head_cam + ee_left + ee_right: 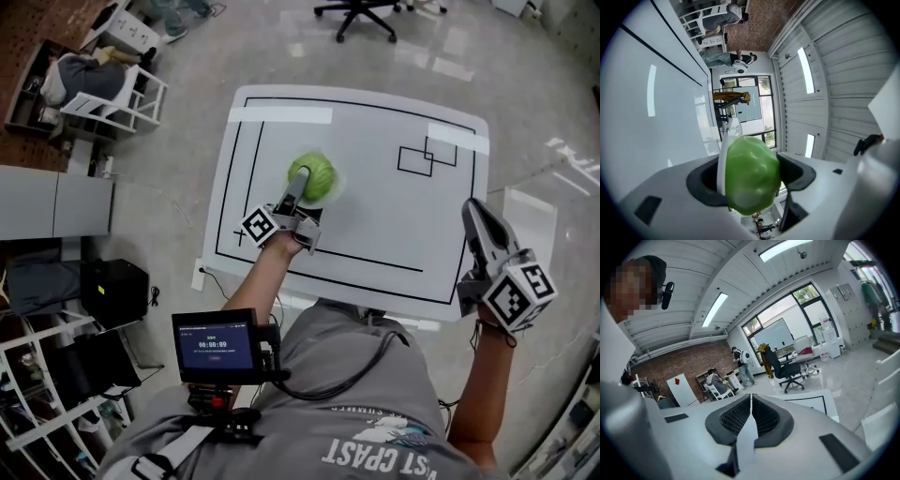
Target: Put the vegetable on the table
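Note:
A round green vegetable (314, 177) sits between the jaws of my left gripper (302, 185), over the left middle of the white table (375, 234). In the left gripper view the vegetable (751, 174) fills the gap and both dark pads press on its sides. I cannot tell whether it rests on the tabletop or hangs just above it. My right gripper (475, 217) is off the table's right front corner. In the right gripper view its jaws (751, 401) meet with nothing between them.
Black outlines mark the tabletop, with two small overlapping rectangles (427, 156) at the back right and strips of white tape along the far edge. An office chair (361, 14) stands beyond the table. Shelves and a seated person (80, 80) are at the far left.

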